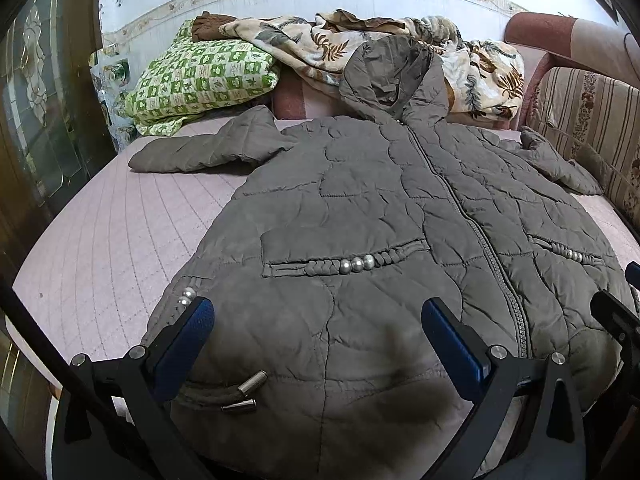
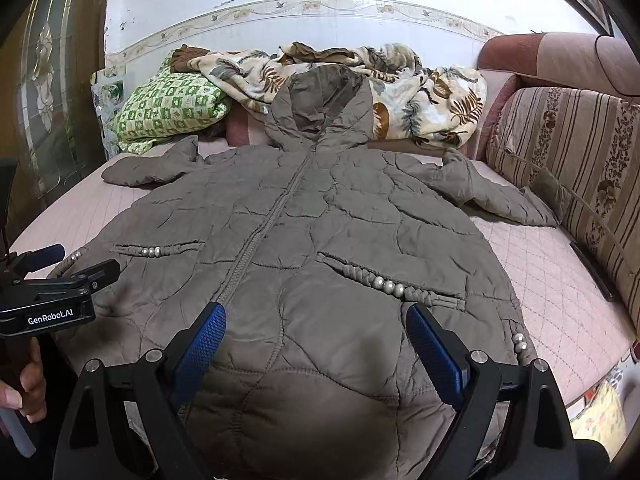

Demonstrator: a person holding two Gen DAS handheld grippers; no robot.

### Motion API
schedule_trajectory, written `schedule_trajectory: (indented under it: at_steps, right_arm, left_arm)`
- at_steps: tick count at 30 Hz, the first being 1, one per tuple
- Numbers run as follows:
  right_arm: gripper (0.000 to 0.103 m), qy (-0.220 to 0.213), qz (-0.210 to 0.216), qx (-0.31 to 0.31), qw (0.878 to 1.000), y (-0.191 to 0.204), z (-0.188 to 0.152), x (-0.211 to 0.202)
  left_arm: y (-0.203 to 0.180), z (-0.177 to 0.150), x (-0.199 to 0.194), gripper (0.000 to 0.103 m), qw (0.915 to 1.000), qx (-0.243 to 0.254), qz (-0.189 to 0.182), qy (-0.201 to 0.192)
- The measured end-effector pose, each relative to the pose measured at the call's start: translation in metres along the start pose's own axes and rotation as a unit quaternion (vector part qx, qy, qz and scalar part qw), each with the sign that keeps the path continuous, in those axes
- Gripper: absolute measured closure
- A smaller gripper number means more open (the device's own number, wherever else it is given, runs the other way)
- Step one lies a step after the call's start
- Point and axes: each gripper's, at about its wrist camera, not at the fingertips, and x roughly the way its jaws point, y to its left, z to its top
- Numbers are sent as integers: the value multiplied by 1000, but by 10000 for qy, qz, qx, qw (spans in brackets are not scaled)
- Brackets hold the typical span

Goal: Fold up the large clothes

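The coat's hem (image 2: 304, 412) lies nearest, under both grippers. The coat (image 1: 380, 216) is spread flat, front up and zipped, on the pink bed (image 1: 120, 232), sleeves out to either side, hood (image 2: 324, 100) propped against the floral blanket (image 2: 432, 108). The left gripper (image 1: 318, 344) hangs over the hem's left half, jaws wide, nothing between the pads. The right gripper (image 2: 316, 346) hangs over the right half, jaws likewise wide and gripping nothing. A green checked pillow (image 1: 200, 80) sits by the wall.
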Motion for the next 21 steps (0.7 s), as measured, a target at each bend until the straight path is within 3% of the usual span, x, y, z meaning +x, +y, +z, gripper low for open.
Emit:
schedule_trajectory:
  at_steps: [21]
  right_arm:
    - [9, 38, 72, 57, 10000, -3, -3, 2]
  left_arm:
    - [-2, 0, -2, 0, 9999, 45, 97, -54]
